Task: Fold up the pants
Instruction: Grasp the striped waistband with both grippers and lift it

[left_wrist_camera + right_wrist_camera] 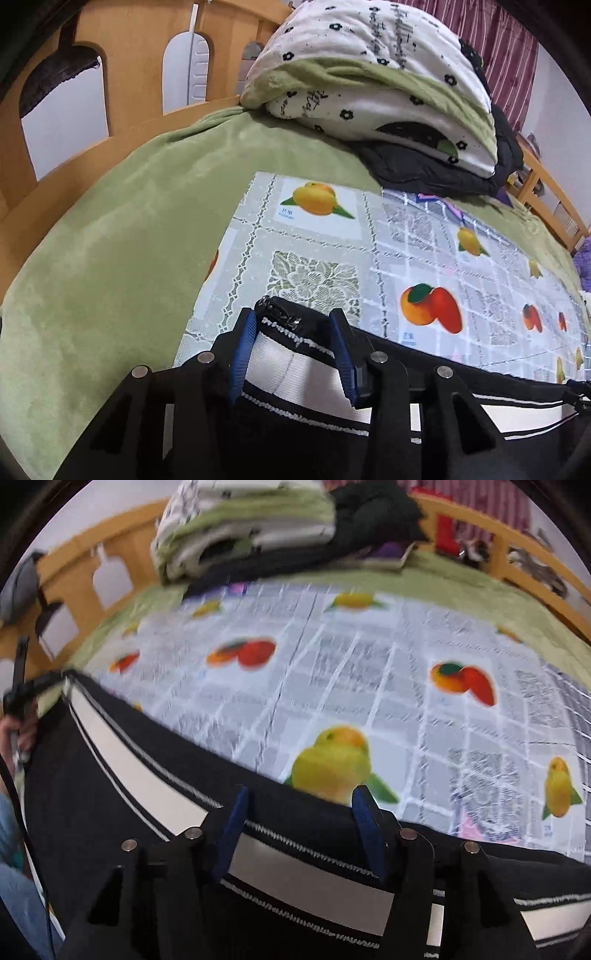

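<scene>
From my left wrist camera, the left gripper (293, 325) has its blue-padded jaws spread, standing on either side of the end of the black pants with a broad white side stripe (280, 363); a small zip end lies between the tips. The pads do not press on the cloth. The pants lie flat along the near edge of a pale lace-pattern plastic sheet printed with fruit pictures (424, 251), which is spread over a soft green plush blanket (122, 236). At the far end of the bed sits a folded white quilt with black flowers and green lining (369, 77), resting on a dark padded garment (436, 170). A wooden bed frame with arched cut-outs (136, 74) rises behind.

From my right wrist camera, which is blurred, the right gripper (301, 797) also shows its jaws apart, straddling the pants' upper edge without pinching it. The striped cloth runs leftward to the left gripper (22, 694), held in a hand (22, 731). I see no containers in either view.
</scene>
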Motion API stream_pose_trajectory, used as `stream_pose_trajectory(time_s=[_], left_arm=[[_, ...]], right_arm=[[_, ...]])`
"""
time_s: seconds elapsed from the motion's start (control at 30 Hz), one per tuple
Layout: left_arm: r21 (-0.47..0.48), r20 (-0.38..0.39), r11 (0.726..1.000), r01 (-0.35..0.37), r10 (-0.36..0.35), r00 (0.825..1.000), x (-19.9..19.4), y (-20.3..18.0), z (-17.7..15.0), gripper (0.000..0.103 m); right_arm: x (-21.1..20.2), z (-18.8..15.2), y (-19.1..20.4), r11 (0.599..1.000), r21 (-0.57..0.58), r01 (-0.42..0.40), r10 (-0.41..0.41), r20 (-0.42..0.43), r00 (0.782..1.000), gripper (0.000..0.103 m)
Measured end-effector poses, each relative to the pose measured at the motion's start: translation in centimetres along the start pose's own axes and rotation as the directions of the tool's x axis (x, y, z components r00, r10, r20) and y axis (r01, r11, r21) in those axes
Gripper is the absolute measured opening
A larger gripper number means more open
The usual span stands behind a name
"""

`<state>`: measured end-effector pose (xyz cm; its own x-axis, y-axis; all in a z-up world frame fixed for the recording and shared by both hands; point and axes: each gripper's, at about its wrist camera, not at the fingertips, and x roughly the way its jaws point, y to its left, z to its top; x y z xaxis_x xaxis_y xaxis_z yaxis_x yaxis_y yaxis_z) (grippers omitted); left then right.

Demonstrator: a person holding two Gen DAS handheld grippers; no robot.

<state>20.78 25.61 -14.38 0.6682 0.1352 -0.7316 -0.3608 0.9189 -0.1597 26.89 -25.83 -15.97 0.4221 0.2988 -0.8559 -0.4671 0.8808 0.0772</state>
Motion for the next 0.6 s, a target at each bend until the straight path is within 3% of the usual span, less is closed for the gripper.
stream_pose_trajectory(time_s=[0.03, 0.07, 0.1, 0.2, 0.3, 0.37, 0.47, 0.57, 0.6], left_arm=[[0.003, -0.007, 1.0, -0.002, 0.002, 1.0, 0.3, 0.0, -0.1, 0.039], [0.006, -0.009, 1.0, 0.001, -0.001, 1.0, 0.4, 0.1, -0.2, 0.026], [0.01, 0.002, 1.0, 0.002, -0.002, 1.0, 0.3, 0.2, -0.2, 0.025], [-0.024, 0.054, 0.999, 0.042, -0.041, 0.998, -0.4, 0.6, 0.0, 0.023], [-0.028, 0.005, 1.0, -0.012, 0.012, 1.0, 1.2, 0.0, -0.1, 0.023], [-0.001, -0.004, 0.998, -0.063, 0.063, 0.998, 1.2, -0.7, -0.1, 0.03], [-0.002, -0.028, 0.994, -0.112, 0.112, 0.993, -0.1, -1.1, 0.1, 0.042], [0.076, -0.014, 0.996, -0.051, 0.052, 0.999, -2.6, -2.9, -0.7, 0.048], [0.105, -0.011, 0.994, -0.035, 0.036, 0.999, -3.2, -3.7, -1.1, 0.051]], right_arm=[[0.2, -0.3, 0.6, 0.999, -0.04, 0.019, -0.019, 0.002, 1.0, 0.032], [0.0, -0.4, 1.3, 0.995, -0.095, 0.025, -0.023, 0.014, 1.0, 0.016], [-0.4, -0.4, 1.7, 0.992, -0.118, 0.043, -0.041, 0.025, 0.999, 0.003], [-1.6, -0.1, 1.4, 0.996, -0.076, 0.048, -0.04, 0.105, 0.994, 0.003], [0.8, -0.2, 1.0, 0.997, -0.048, 0.066, -0.063, 0.058, 0.996, 0.003], [0.9, -0.1, 1.3, 0.996, -0.022, 0.092, -0.09, 0.071, 0.993, 0.004], [-0.6, -0.1, 0.8, 0.995, 0.045, 0.088, -0.091, 0.054, 0.994, 0.013], [-5.5, -1.9, -0.8, 0.983, 0.089, 0.16, -0.173, 0.167, 0.971, 0.018], [-7.0, -2.7, -1.9, 0.977, 0.124, 0.176, -0.198, 0.196, 0.961, 0.029]])
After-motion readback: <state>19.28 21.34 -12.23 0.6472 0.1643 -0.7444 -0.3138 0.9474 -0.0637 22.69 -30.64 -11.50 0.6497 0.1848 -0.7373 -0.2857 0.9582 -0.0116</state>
